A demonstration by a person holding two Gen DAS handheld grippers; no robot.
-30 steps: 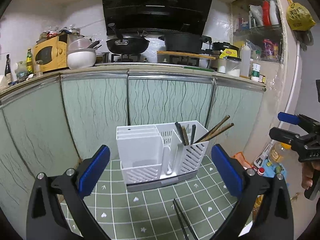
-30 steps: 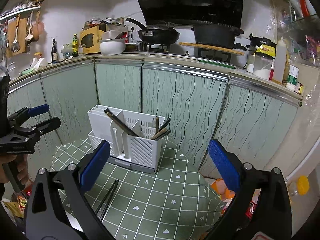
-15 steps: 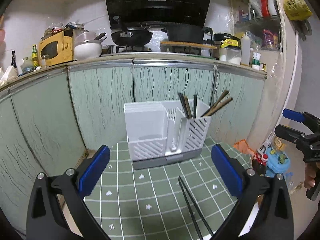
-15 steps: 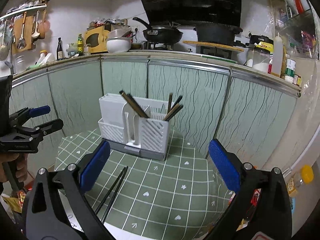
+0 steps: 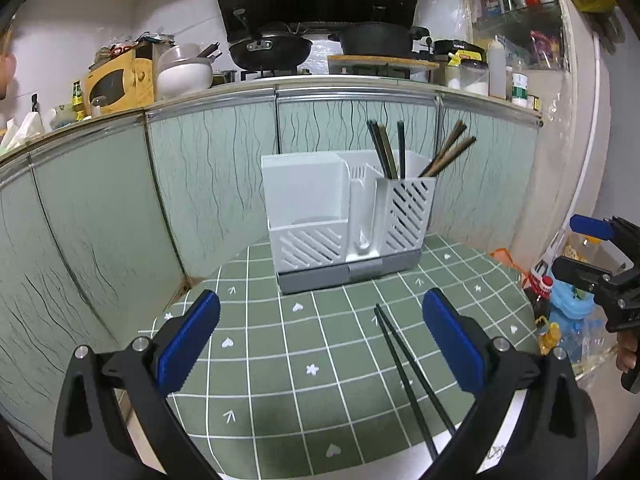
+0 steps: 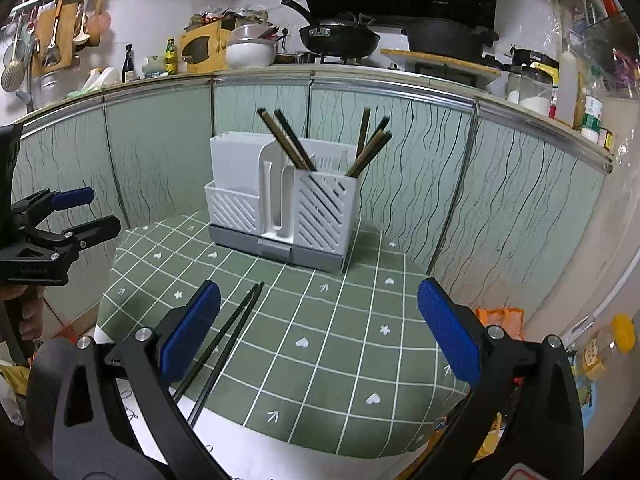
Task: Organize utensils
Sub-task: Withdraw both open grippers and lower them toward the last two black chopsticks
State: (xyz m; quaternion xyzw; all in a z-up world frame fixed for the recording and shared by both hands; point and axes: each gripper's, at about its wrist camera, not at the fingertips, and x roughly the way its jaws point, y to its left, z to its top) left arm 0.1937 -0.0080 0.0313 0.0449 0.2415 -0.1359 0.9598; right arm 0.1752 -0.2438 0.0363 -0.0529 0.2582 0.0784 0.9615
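Note:
A white slotted utensil holder [image 5: 348, 220] [image 6: 282, 204] stands at the far side of a small table with a green checked cloth [image 5: 304, 360] [image 6: 340, 320]. Several dark and wooden chopsticks [image 5: 400, 152] [image 6: 294, 146] stick up from its right compartment. A loose pair of black chopsticks [image 5: 408, 368] [image 6: 228, 332] lies flat on the cloth. My left gripper [image 5: 320, 344] hovers open above the near edge, the pair just inside its right finger. My right gripper [image 6: 320, 332] is open too, the pair lying by its left finger.
Pale green cabinet fronts [image 5: 200, 168] close in behind the table, with a counter holding a wok [image 5: 270, 46], a pot and a yellow microwave [image 5: 118, 82]. Bottles and bags [image 5: 560, 312] crowd the floor to the right. The other gripper shows at each view's edge [image 5: 600, 260] [image 6: 52, 232].
Both grippers have lowered and pulled back from the holder, which now sits higher in view. More of the cloth and the loose black chopsticks shows. Both stay open.

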